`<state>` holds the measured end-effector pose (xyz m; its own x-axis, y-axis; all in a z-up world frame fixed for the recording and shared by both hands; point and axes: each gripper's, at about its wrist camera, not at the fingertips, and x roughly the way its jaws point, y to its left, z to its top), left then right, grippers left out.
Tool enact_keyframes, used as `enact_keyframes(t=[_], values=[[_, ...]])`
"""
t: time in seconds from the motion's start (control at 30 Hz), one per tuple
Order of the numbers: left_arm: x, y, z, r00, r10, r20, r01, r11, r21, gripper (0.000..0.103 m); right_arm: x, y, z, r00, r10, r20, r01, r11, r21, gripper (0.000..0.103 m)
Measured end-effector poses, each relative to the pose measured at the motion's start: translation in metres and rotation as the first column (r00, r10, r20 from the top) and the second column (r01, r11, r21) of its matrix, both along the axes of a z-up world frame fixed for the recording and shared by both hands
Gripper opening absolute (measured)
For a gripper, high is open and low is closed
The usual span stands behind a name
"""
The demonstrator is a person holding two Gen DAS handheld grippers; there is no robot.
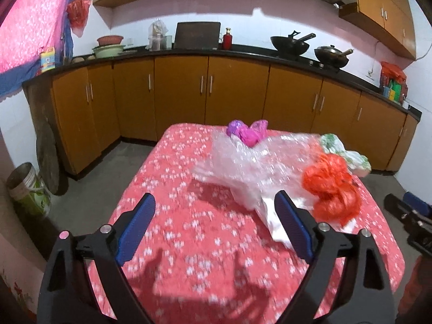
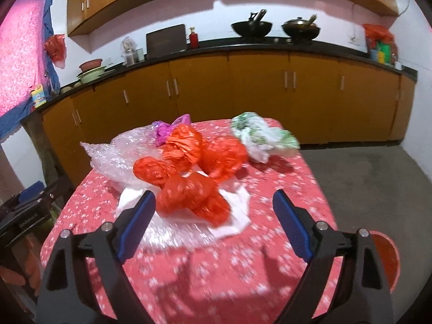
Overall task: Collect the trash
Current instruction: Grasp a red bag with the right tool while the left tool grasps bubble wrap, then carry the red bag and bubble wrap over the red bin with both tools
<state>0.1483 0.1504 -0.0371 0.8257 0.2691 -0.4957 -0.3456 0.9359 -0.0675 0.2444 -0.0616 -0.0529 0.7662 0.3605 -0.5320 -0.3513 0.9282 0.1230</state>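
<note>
A: How much room is there on the tabletop (image 2: 283,189)?

B: Its near half, covered in red flowered cloth, is bare, and so is its left side in the left wrist view. The trash sits toward the far half, and grey floor (image 2: 364,167) lies open beyond the right edge.

A: Where exactly is the trash?

B: The red crumpled bags (image 2: 189,167) are heaped in the middle on a white bag (image 2: 237,210), touching the bubble wrap (image 2: 113,156) on their left. I count four red lumps, though blur makes that unsure. One purple bag (image 2: 164,129) lies behind them at the far edge, and one green-and-white bag (image 2: 259,135) sits apart at the far right corner.

A: The grippers?

B: The left gripper (image 1: 214,217) hangs over the bare cloth, jaws spread wide, holding nothing. The right gripper (image 2: 214,216) is the same, jaws wide apart, with the red heap just ahead of its left finger.

A: Anything around?

B: A red basin (image 2: 386,256) beside the tabletop's near right edge, brown cabinets (image 2: 202,89) behind, and two woks (image 2: 251,28) on the far counter.
</note>
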Motion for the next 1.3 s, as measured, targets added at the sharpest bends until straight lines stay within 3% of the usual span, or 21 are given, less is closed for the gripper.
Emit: enact_keyframes(t=[0.37,0.43,0.47,0.53,0.63,0.7,0.8,0.87,0.93,1.3], values=[[0.052,0.019,-0.001,1.0,0.02,0.019,-0.02,1.0,0.001,0.089,0.052,0.034,-0.034,0.996,0.035,-0.081,-0.036,0.999,-0.017,0.085],[0.058,0.022,-0.002,1.0,0.011,0.015,-0.011,1.0,-0.014,0.089,0.054,0.037,-0.041,0.993,0.06,-0.102,-0.061,0.998,-0.01,0.053],[0.06,0.023,-0.002,1.0,0.007,0.016,-0.006,1.0,-0.017,0.089,0.056,0.038,-0.044,0.991,0.073,-0.115,-0.074,0.997,-0.004,0.045],[0.065,0.023,-0.003,1.0,-0.006,0.011,0.006,1.0,-0.02,0.089,0.054,0.037,-0.047,0.989,0.085,-0.123,-0.084,0.996,0.014,0.034],[0.073,0.023,-0.005,0.999,-0.033,-0.005,0.033,0.999,-0.038,0.089,0.051,0.035,-0.044,0.991,0.085,-0.1,-0.084,0.996,0.022,0.029],[0.077,0.022,-0.008,0.999,-0.047,-0.018,0.047,0.998,-0.044,0.08,0.048,0.032,-0.039,0.994,0.08,-0.08,-0.078,0.997,0.025,0.028],[0.083,0.02,-0.012,0.996,-0.075,-0.044,0.072,0.995,-0.07,0.049,0.045,0.026,-0.033,0.996,0.07,-0.058,-0.068,0.997,0.037,0.026],[0.084,0.02,-0.013,0.995,-0.084,-0.061,0.079,0.994,-0.079,0.022,0.042,0.022,-0.029,0.997,0.062,-0.043,-0.06,0.997,0.038,0.026],[0.081,0.022,-0.01,0.995,-0.087,-0.058,0.081,0.992,-0.095,0.01,0.039,0.018,-0.025,0.998,0.054,-0.022,-0.053,0.998,0.03,0.025],[0.057,0.022,0.045,0.995,-0.077,0.067,0.08,0.996,-0.047,0.006,0.023,-0.01,0.002,0.997,-0.014,0.072,0.013,1.0,0.017,0.025]])
